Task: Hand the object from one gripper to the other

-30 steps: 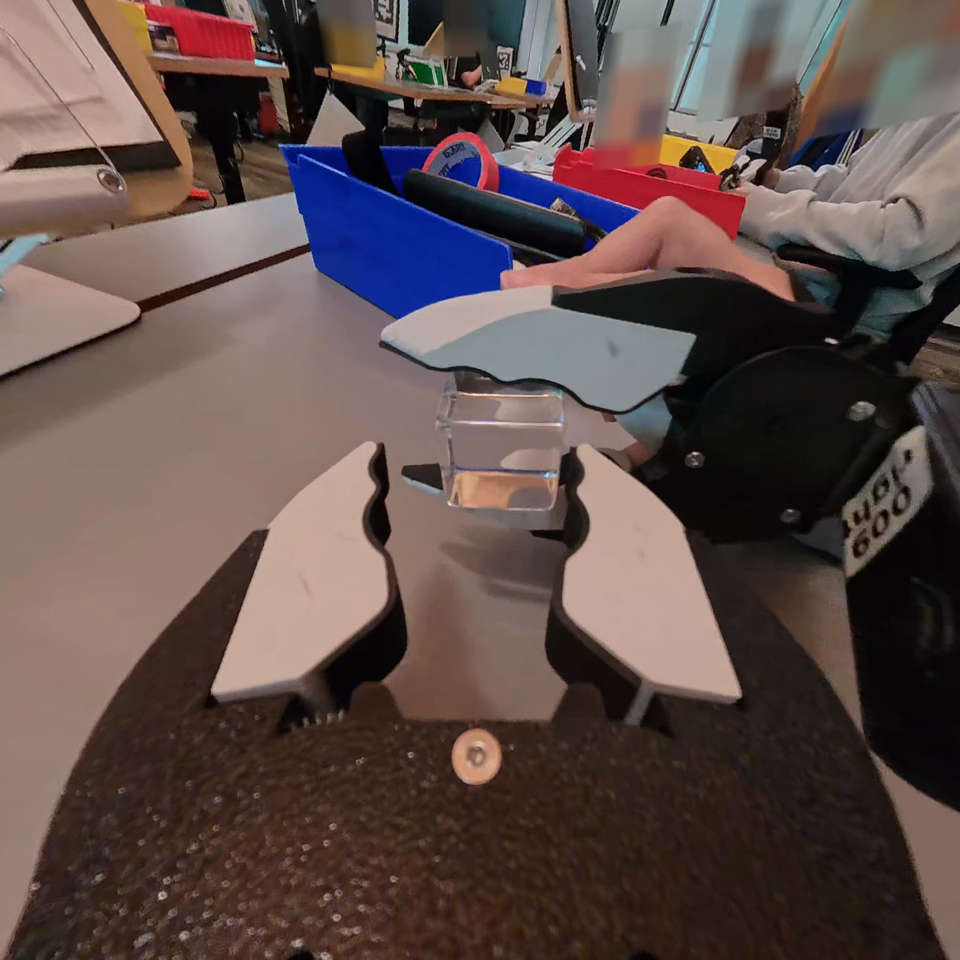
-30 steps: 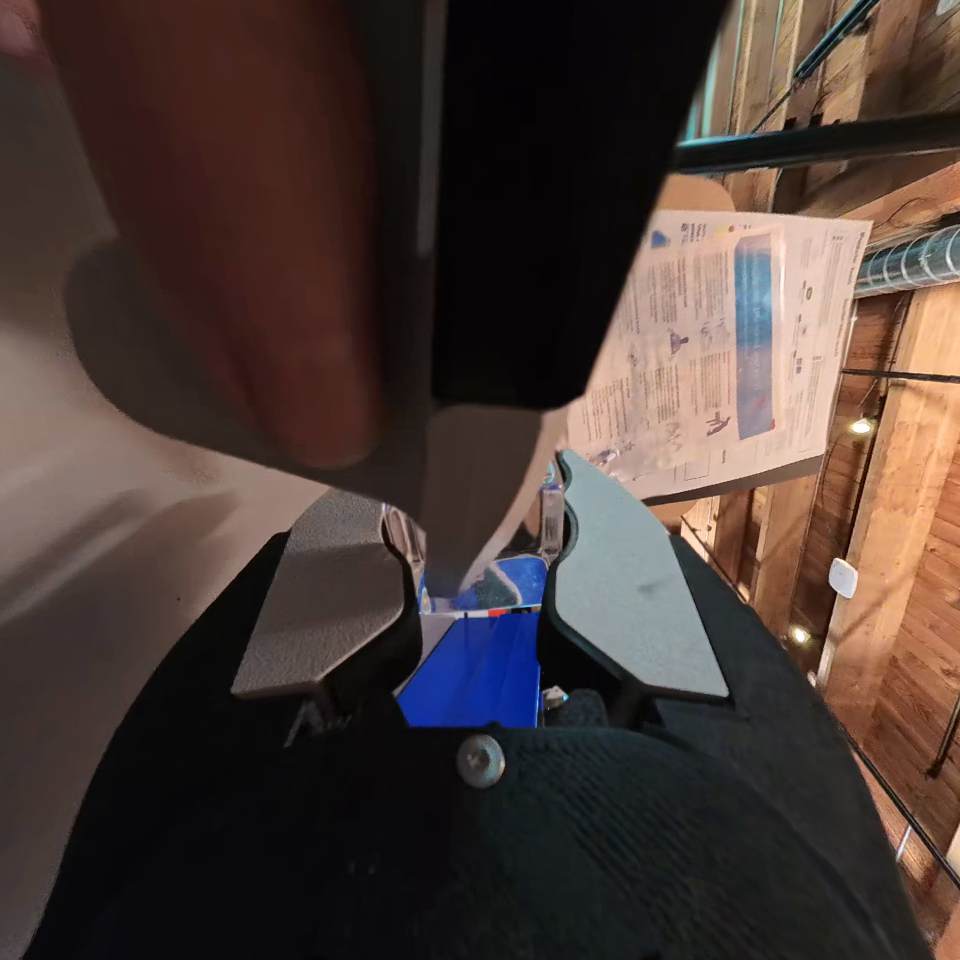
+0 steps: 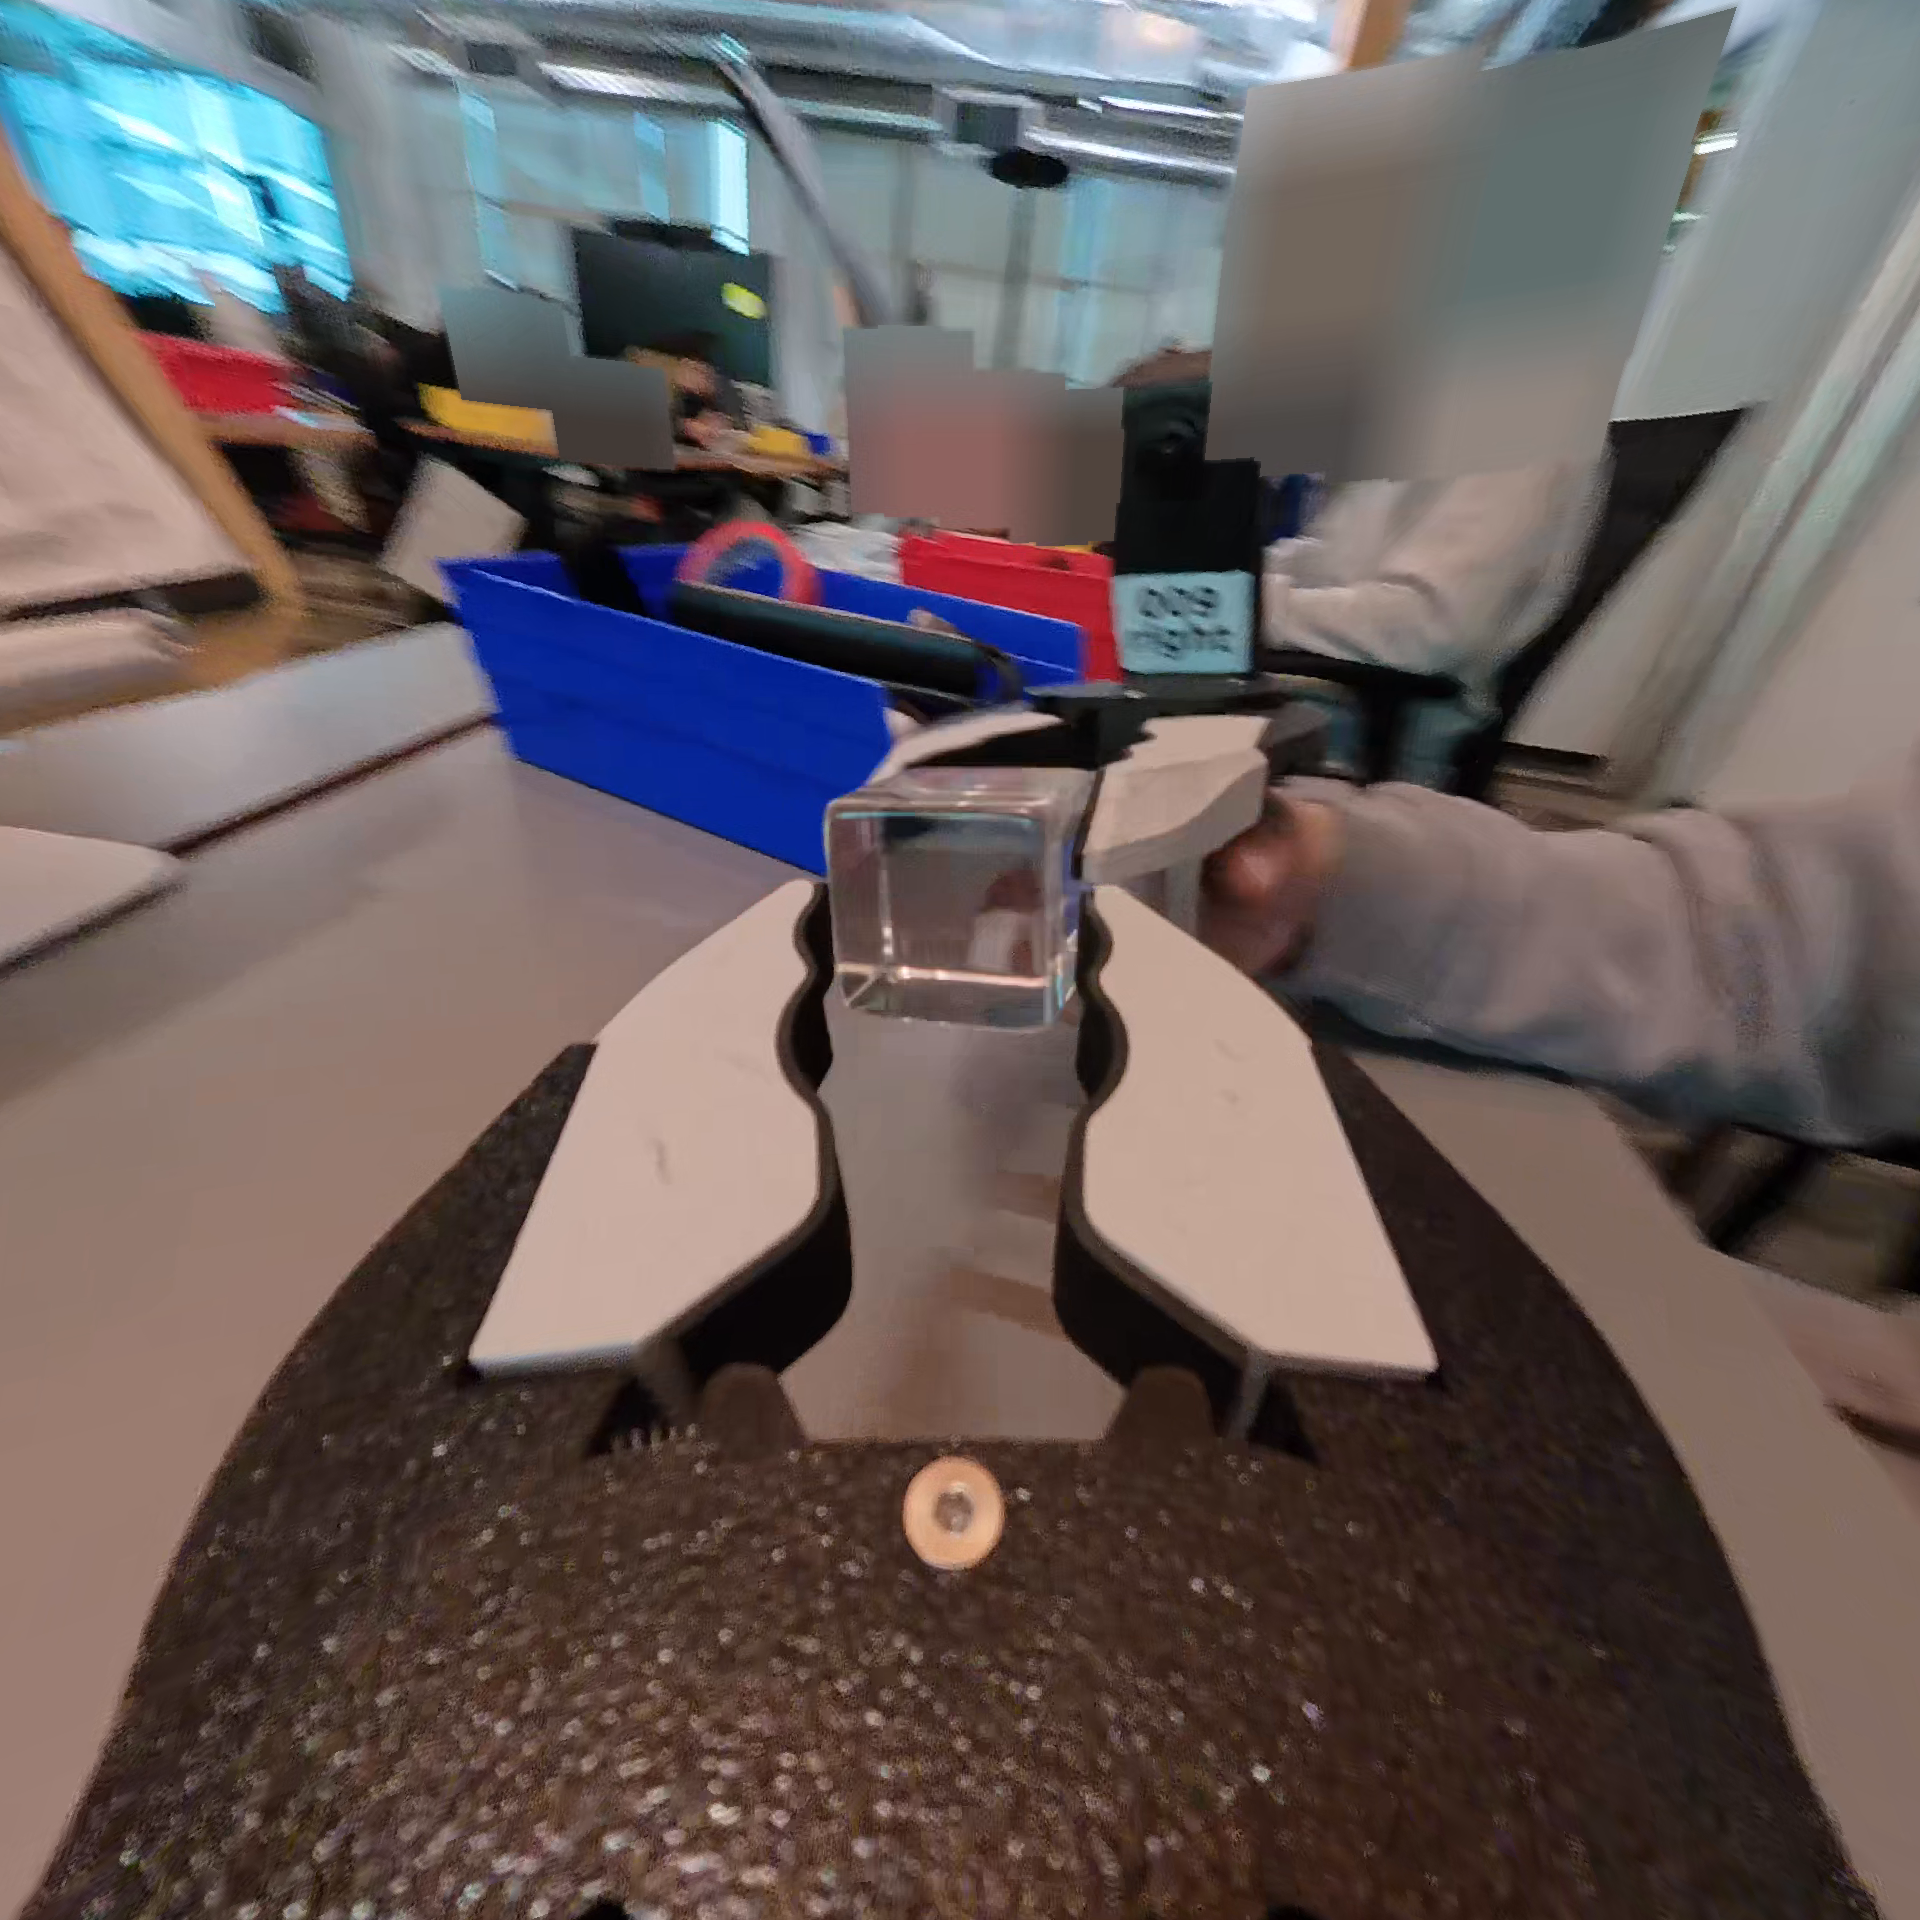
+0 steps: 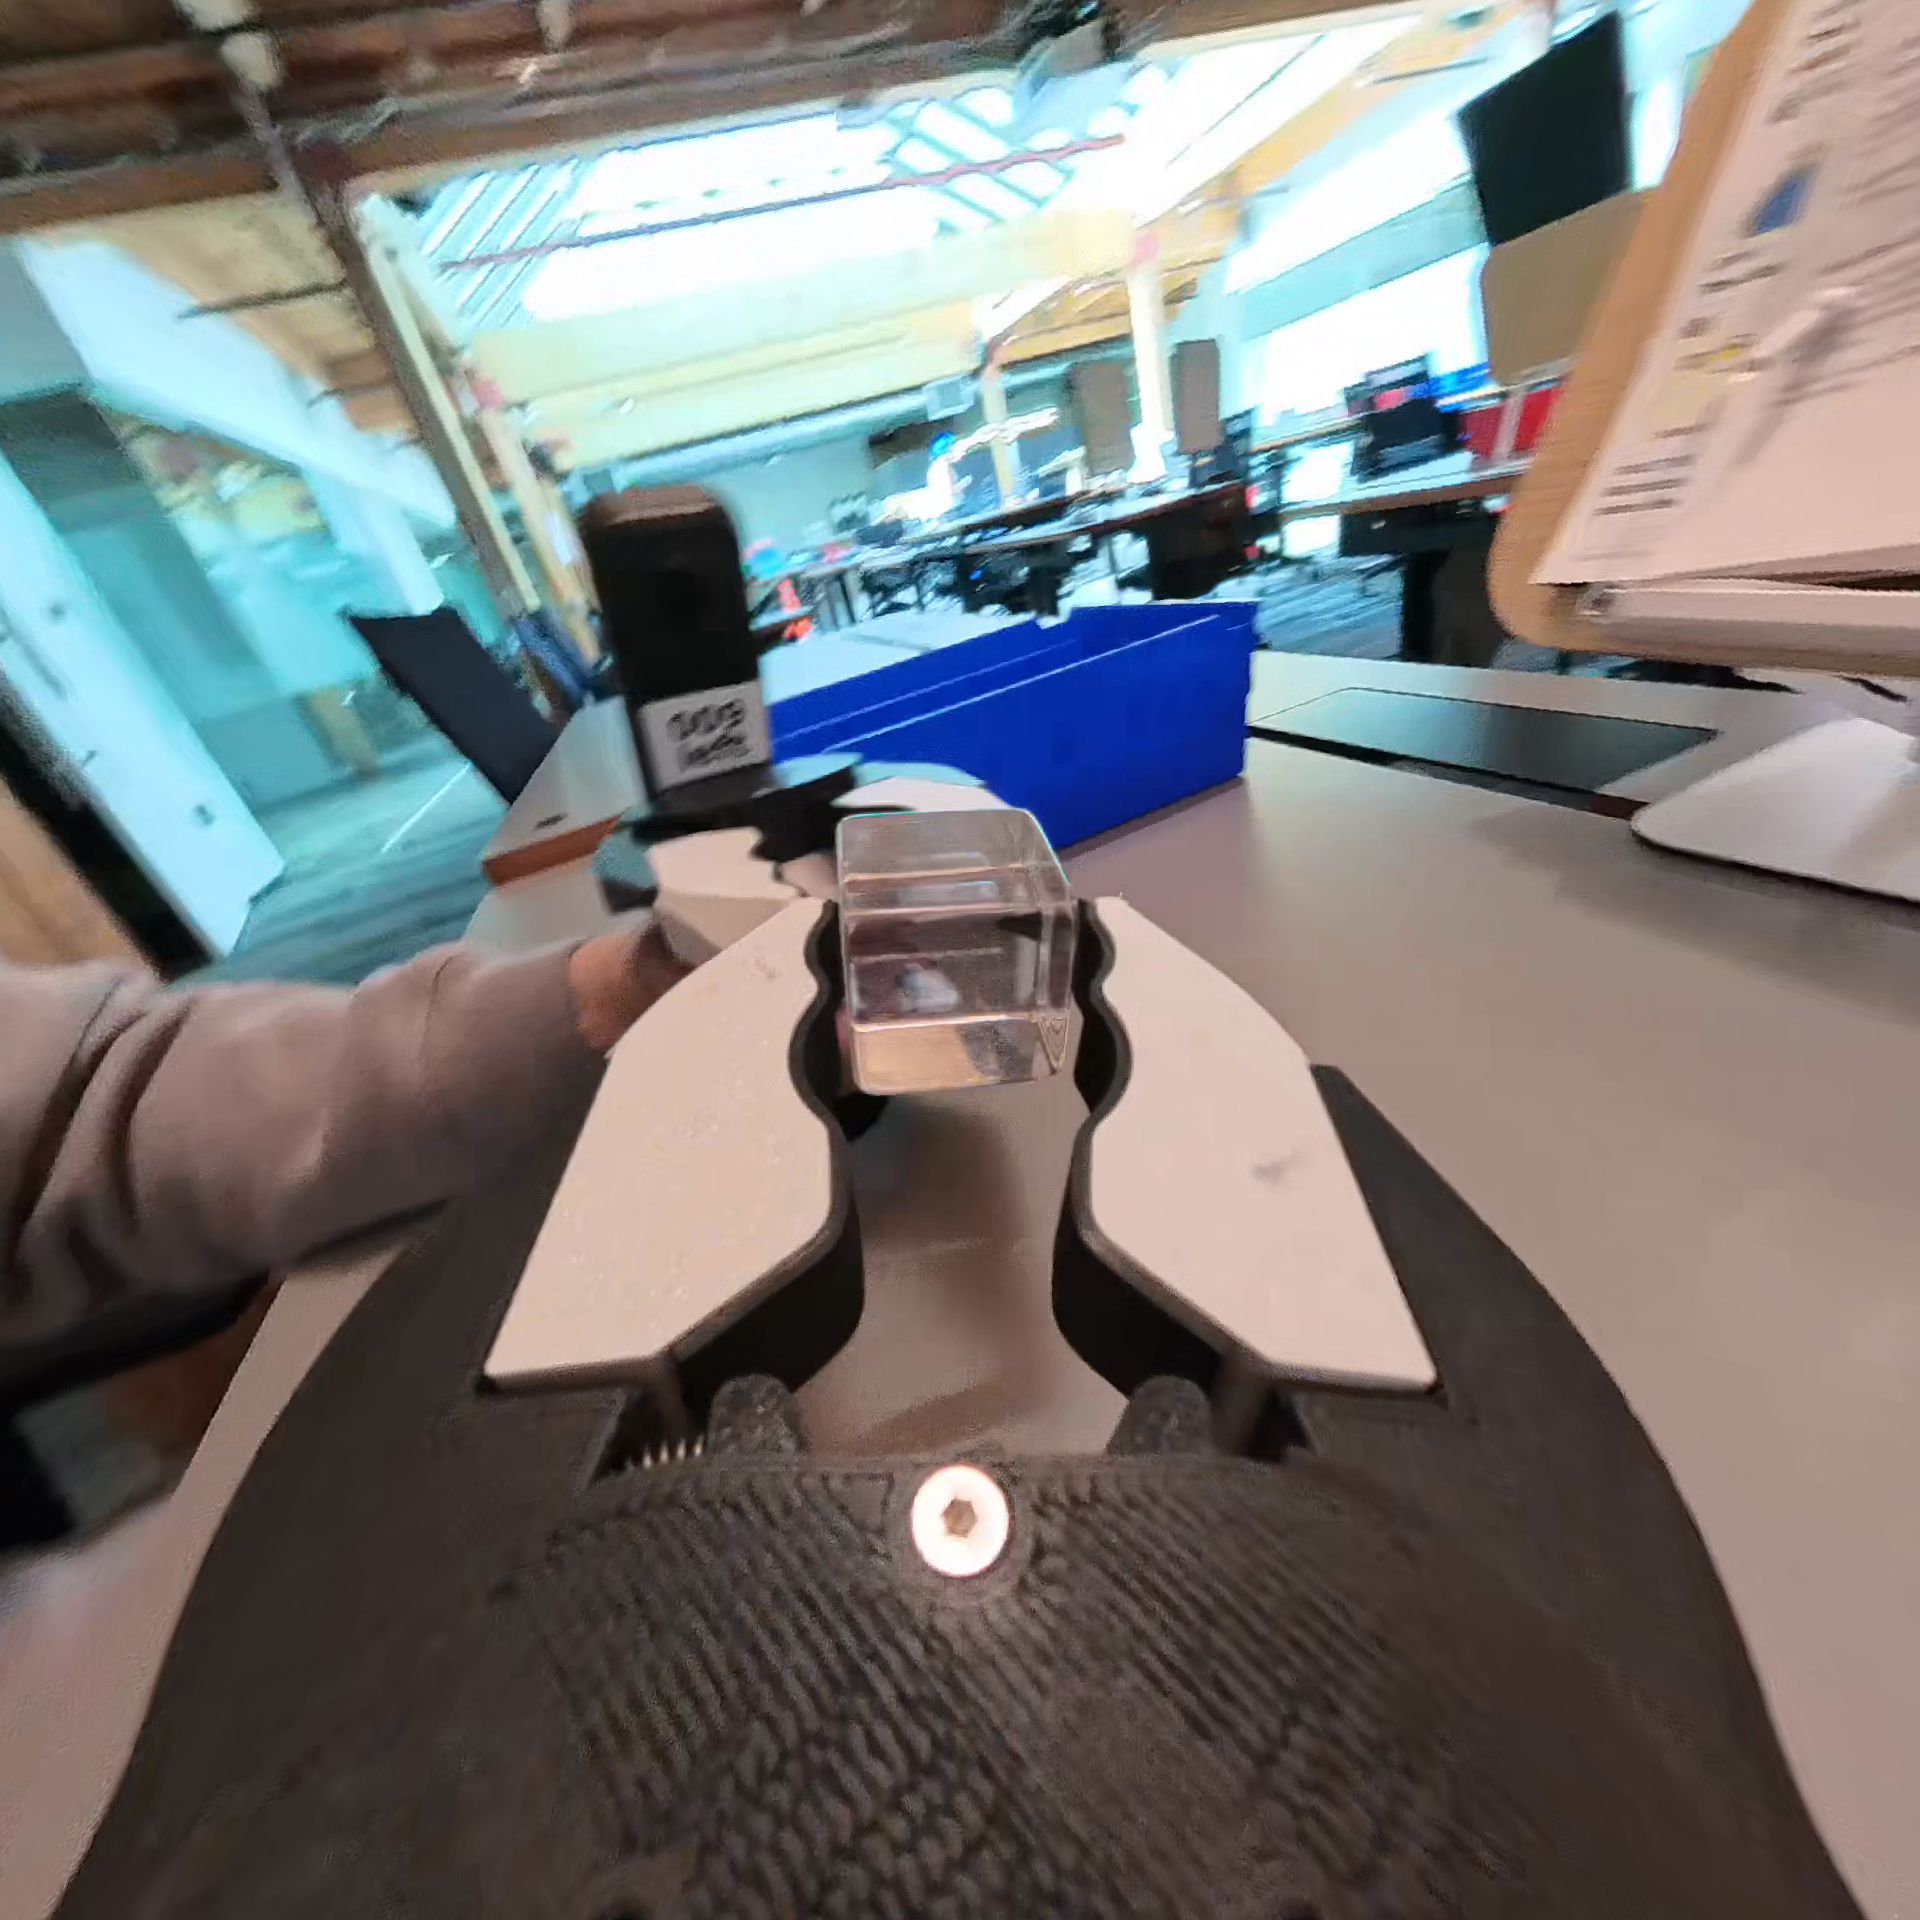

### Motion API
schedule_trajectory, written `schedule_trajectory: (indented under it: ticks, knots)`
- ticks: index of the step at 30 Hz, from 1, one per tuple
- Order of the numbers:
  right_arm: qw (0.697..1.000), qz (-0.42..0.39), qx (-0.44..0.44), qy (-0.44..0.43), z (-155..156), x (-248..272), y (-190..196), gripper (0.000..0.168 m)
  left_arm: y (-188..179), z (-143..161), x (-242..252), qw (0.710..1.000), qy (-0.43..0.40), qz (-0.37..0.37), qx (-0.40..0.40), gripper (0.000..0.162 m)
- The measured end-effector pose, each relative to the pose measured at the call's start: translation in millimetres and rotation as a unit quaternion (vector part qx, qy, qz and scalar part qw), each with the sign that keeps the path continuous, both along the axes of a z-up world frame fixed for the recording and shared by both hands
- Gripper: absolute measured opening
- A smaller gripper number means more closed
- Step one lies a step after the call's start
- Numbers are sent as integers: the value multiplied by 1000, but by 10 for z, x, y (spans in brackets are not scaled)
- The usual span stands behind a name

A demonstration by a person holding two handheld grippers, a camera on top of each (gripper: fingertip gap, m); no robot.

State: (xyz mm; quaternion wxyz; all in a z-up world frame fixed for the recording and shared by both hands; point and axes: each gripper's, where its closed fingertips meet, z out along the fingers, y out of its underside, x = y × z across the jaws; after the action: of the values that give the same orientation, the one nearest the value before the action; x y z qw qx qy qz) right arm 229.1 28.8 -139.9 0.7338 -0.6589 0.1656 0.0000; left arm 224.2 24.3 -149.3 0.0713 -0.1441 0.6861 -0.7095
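Note:
A clear cube (image 3: 951, 904) is held in the air above the grey table (image 3: 312, 987). My left gripper (image 3: 951, 920) has both fingertips closed against the cube's sides. My right gripper (image 4: 956, 920) is also closed on the same cube (image 4: 951, 956), which stands up above its fingertips. In the left wrist view the right gripper (image 3: 1081, 790) reaches in from the right, level with the cube's top. In the right wrist view the left gripper (image 4: 790, 883) comes in from the far left behind the cube. A person's hands and grey sleeves hold both tools.
A blue bin (image 3: 675, 707) holding a tape roll and a black tube stands on the table behind the cube, with a red bin (image 3: 997, 592) beyond it. A monitor foot (image 4: 1787, 821) and a board with papers (image 4: 1714, 312) are to one side. A sleeve (image 3: 1558, 935) crosses the right. Only a small space, under 4 cm, lies between the two pairs of fingers.
My left gripper has closed from open onto the cube. The right gripper has rolled from sideways to upright while keeping the cube, and both have lifted higher over the table.

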Motion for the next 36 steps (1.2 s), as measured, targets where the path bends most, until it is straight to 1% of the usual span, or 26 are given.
schedule_trajectory:
  ticks: [3, 5, 7, 8, 10, 11, 13, 15, 18, 20, 22, 26, 29, 31, 32, 34, 36]
  knots:
    - [995, -89, 33, 34, -23, 230, -85, 43, 17, 74, 128, 989, -93, 112, 4, 51]
    - [988, -134, 61, 53, -26, 324, -151, 43, -20, 95, 149, 973, -158, 167, 26, 60]
    - [981, -156, 93, 71, 6, 357, -196, 43, -61, 90, 164, 948, -222, 219, 59, 63]
    - [977, -150, 121, 90, 41, 345, -202, 43, -54, 85, 191, 931, -252, 252, 78, 62]
    - [962, -89, 198, 169, 131, 274, -174, 42, -72, 87, 192, 897, -319, 286, 108, 69]
    - [948, -62, 233, 208, 164, 248, -166, 43, -91, 89, 176, 884, -346, 291, 119, 70]
    - [924, -17, 283, 257, 214, 189, -138, 43, -114, 118, 156, 871, -373, 295, 124, 70]
    - [907, 36, 300, 294, 234, 99, -65, 43, -90, 186, 154, 864, -383, 307, 110, 69]
    - [895, 80, 297, 322, 217, -31, 61, 43, 16, 300, 172, 836, -413, 344, 111, 68]
    - [889, 91, 306, 328, 220, -83, 109, 43, 47, 346, 148, 822, -434, 352, 113, 65]
    - [884, 87, 314, 335, 210, -79, 116, 43, 41, 340, 135, 815, -445, 349, 123, 60]
    - [901, 90, 280, 320, 155, -107, 159, 43, 9, 261, 171, 815, -441, 345, 148, 54]
    - [896, 105, 287, 322, 181, -119, 150, 43, 5, 277, 164, 819, -435, 343, 153, 53]
    - [899, 114, 277, 320, 168, -111, 135, 43, -9, 251, 184, 831, -418, 328, 167, 52]
    - [904, 119, 268, 312, 164, -105, 124, 44, -10, 232, 195, 844, -400, 315, 166, 52]
    - [919, 107, 255, 280, 203, -50, 48, 58, 16, 191, 222, 883, -342, 286, 145, 52]
    - [945, 79, 230, 218, 260, 7, -66, 67, 45, 133, 234, 923, -274, 242, 120, 53]
